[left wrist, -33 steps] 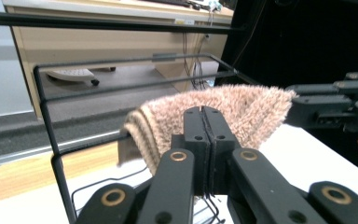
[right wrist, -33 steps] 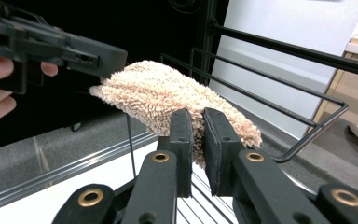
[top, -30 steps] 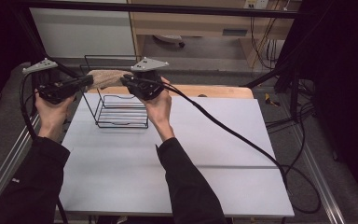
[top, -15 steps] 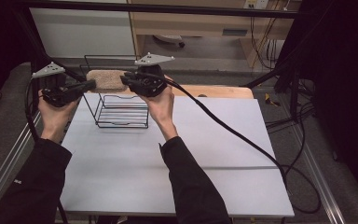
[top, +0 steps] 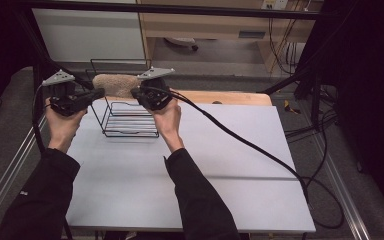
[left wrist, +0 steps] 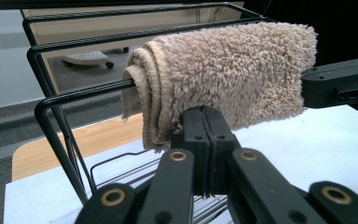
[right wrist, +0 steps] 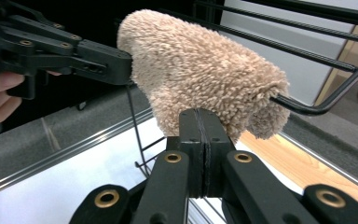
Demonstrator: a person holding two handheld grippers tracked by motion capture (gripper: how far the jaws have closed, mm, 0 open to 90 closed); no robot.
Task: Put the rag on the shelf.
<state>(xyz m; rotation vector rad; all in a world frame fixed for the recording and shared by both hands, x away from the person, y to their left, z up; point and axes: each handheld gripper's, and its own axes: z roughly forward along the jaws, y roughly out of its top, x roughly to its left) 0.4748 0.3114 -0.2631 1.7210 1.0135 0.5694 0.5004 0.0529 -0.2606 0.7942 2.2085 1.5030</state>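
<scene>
Towel (top: 114, 84) on rack (top: 130, 120) as before — right claw (top: 136, 93) just closed.

Left gripper (top: 96, 93) jaws shut; right gripper (top: 135, 93) jaws just closed.

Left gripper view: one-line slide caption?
Left gripper shut on a folded beige towel draped over a black wire rack.

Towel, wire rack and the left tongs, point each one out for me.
towel (left wrist: 242, 70), left gripper view, middle of the fluffy roll
wire rack (top: 130, 134), high view, front bottom wire
left tongs (left wrist: 206, 140), left gripper view, seam between closed tips
</scene>
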